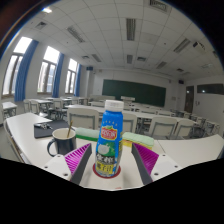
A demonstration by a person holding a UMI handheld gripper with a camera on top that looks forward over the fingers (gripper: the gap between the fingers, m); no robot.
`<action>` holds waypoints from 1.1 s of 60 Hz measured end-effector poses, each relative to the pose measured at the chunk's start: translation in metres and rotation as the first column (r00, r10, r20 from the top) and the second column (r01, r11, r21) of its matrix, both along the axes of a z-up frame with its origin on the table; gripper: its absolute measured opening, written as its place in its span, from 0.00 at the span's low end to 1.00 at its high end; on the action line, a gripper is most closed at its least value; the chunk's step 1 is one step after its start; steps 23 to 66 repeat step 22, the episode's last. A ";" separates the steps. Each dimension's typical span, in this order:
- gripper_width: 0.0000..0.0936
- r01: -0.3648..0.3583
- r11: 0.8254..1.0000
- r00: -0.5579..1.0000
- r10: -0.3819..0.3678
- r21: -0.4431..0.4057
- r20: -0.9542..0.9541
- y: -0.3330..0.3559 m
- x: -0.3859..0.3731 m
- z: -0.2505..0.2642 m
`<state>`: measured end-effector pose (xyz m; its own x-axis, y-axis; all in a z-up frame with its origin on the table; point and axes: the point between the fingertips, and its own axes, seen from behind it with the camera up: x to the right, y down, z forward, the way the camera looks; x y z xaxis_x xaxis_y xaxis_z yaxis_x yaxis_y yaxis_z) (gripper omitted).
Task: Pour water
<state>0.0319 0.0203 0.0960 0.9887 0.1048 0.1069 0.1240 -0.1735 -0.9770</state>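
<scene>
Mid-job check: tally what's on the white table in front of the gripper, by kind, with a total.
Bottles: 1, the blue-capped plastic bottle with a green and white label, standing between the gripper fingers.
Mugs: 1, the dark mug, beside the bottle.
Flat dark objects: 1, the small black item beyond the mug; kind unclear.
Total: 3 on the white table.

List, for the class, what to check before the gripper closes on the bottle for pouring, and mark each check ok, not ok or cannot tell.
1. Bottle stands upright between the fingers: ok.
2. Gripper open, with a gap at either side of the bottle: ok.
3. Bottle cap off for pouring: not ok, the blue cap is on.
4. Cup upright on the table, left of the bottle: ok.
5. Cup empty enough to take water: cannot tell.
6. Water level in the bottle: cannot tell, the label hides it.
</scene>
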 end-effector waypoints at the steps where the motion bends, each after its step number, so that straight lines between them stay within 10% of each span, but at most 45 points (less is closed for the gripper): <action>1: 0.91 -0.003 1.000 1.000 0.003 -0.003 -0.004 -0.006 0.000 0.000; 21: 0.91 -0.020 0.999 0.994 0.024 0.031 -0.106 -0.111 -0.016 -0.012; 66: 0.91 -0.021 0.999 0.994 0.024 0.032 -0.107 -0.109 -0.020 -0.015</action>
